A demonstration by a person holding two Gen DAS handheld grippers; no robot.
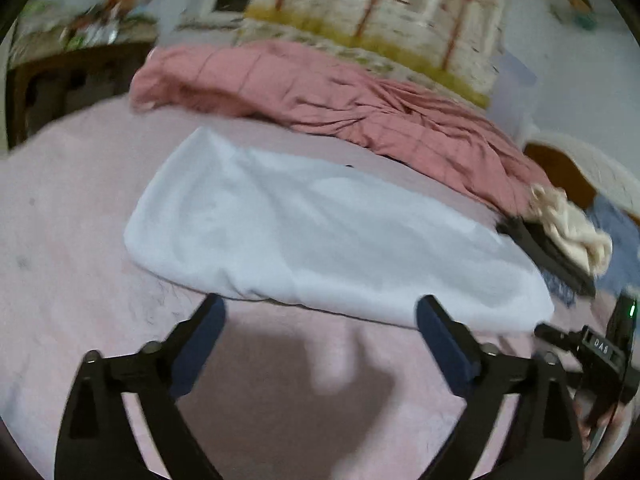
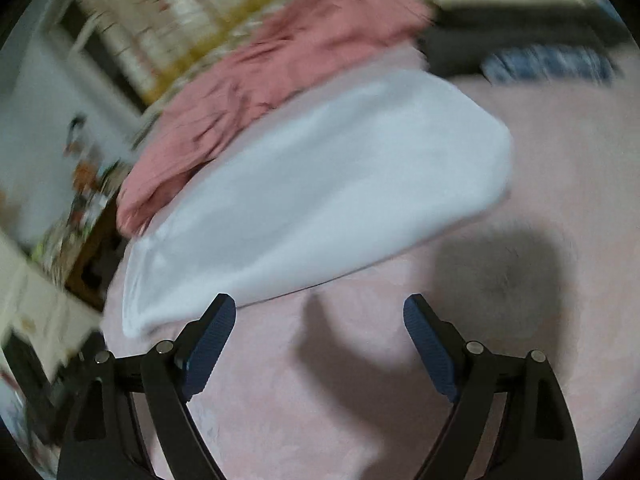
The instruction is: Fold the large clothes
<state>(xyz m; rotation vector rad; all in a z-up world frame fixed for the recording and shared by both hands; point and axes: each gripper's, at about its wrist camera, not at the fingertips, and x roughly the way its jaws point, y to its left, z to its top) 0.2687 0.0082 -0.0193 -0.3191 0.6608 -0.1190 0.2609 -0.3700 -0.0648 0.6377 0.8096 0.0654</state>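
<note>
I see the folded pale-blue cloth (image 1: 320, 236) lying on the pink fleece bed cover (image 1: 72, 208); crumpled dusty-pink quilt (image 1: 320, 96) behind it, cream knitted garment (image 1: 572, 228) to its right.

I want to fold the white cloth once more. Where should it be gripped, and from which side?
Probably at the white cloth near long edge, one corner per gripper, coming in low from the near side: it lies flat and elongated on the pink bed cover, that edge closest to both open jaws.
</note>
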